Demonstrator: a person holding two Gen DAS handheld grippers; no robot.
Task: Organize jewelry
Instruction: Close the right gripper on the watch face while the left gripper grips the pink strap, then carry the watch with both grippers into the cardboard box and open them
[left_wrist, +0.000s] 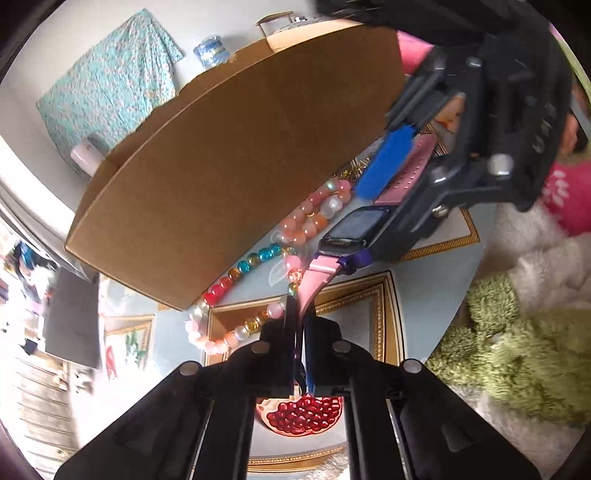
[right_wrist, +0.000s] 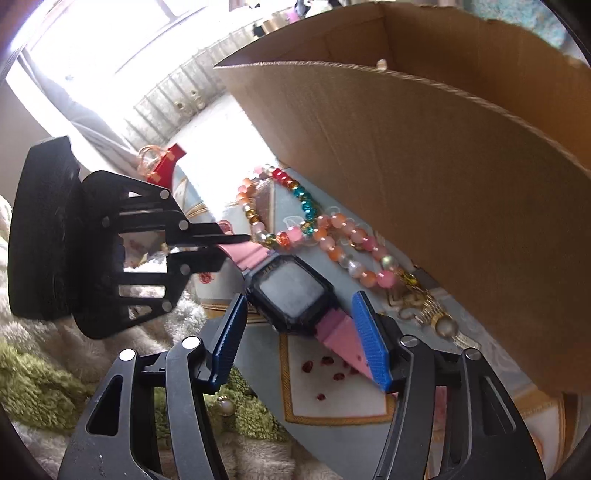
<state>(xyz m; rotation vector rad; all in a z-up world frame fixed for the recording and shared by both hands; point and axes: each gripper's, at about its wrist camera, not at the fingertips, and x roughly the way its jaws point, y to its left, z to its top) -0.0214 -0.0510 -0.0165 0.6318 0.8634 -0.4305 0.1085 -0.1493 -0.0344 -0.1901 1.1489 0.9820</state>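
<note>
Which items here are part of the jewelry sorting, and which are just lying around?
Job: pink-strapped watch, its strap pinched by the left gripper; right gripper open around its other strap; bead bracelets; gold trinkets; cardboard box.

Lying about: green rug; teal cloth.

A tall cardboard box (right_wrist: 424, 177) stands on the patterned surface (right_wrist: 332, 384), and its long brown wall blocks that whole side. Just beside the wall's foot, bead strings (right_wrist: 332, 229) and gold trinkets (right_wrist: 417, 306) crowd the narrow strip, leaving little room to pass. A pink-strapped watch (right_wrist: 291, 291) lies across the middle. The left hand-held gripper (right_wrist: 225, 245) is clamped on one strap end, and the right hand-held gripper (right_wrist: 299, 350) straddles the other strap, its jaws apart. The surface toward its near edge, printed with red seeds, lies bare. Shaggy green and white fabric (right_wrist: 44, 384) borders that edge.
</note>
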